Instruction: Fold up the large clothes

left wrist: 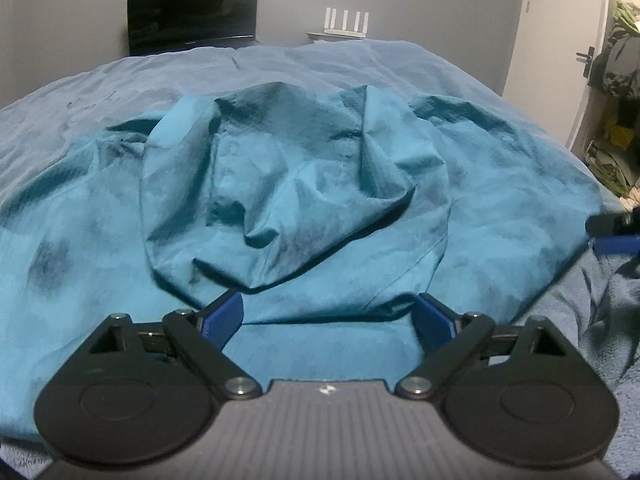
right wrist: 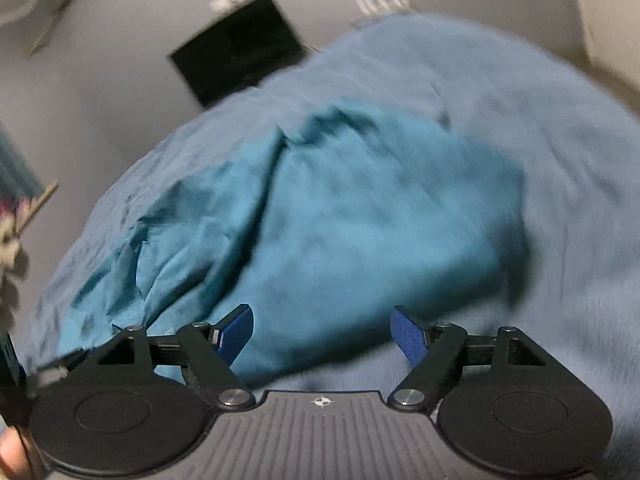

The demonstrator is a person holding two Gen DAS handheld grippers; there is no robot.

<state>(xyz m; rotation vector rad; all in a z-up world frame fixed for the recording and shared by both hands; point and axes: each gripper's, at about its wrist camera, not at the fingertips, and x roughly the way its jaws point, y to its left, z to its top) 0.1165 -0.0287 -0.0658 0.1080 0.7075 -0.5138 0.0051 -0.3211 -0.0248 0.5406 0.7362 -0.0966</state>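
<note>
Both grippers, left (left wrist: pixel 329 314) and right (right wrist: pixel 322 330), gape empty over teal garment (left wrist: pixel 280 184); only left view shows door (left wrist: pixel 560 40)

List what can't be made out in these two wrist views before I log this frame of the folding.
- Teal garment: left wrist view, crumpled, so its type and its sleeves and hem are hidden in its own folds.
- Same garment: right wrist view, motion blur wipes out seams and edges.
- Right gripper: left wrist view, cut off by the right edge.
- Clothes by the door: cut off at the edge, too small to identify.
</note>
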